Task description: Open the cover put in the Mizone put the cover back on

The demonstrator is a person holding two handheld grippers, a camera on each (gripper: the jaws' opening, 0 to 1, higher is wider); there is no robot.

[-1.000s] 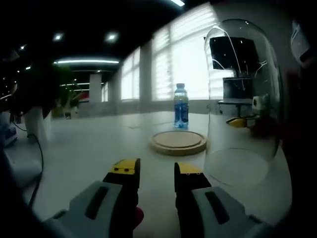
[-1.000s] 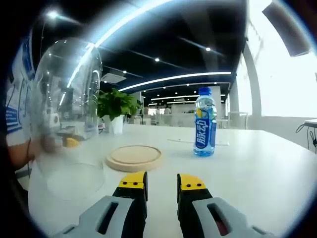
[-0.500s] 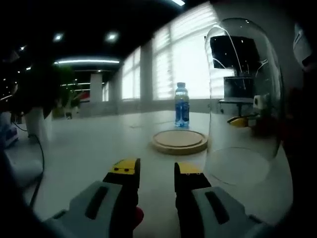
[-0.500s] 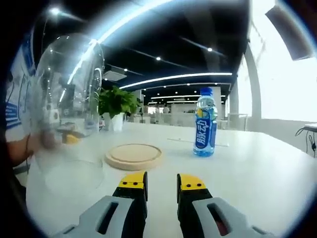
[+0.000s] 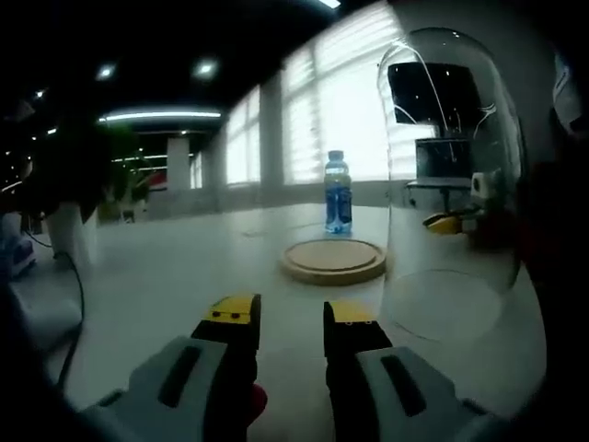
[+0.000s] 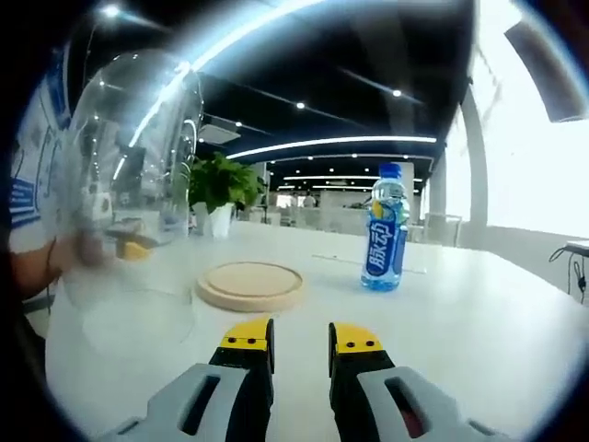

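Drifting only slightly with the cameras: in the left gripper view, glass cover (image 5: 453, 184) edging toward twelve o'clock, wooden base (image 5: 333, 260) and Mizone bottle (image 5: 338, 193) sliding a touch toward three. In the right gripper view, cover (image 6: 129, 198) looming larger at nine o'clock, bottle (image 6: 386, 227) creeping toward three.

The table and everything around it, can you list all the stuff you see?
Clear glass dome cover: one, see-through, standing on the table beside the wooden base, not on it.
Round wooden base: one, light tan, flat on the table, nothing on it.
Blue Mizone drink bottle: one, blue cap and label, upright on the table beyond the base.
White table: one, white, under everything.
Green potted plant: one, green leaves in a white pot, at the far side of the table.
Left gripper: yellow-tipped grey jaws, apart, empty.
Right gripper: yellow-tipped grey jaws, apart, empty.
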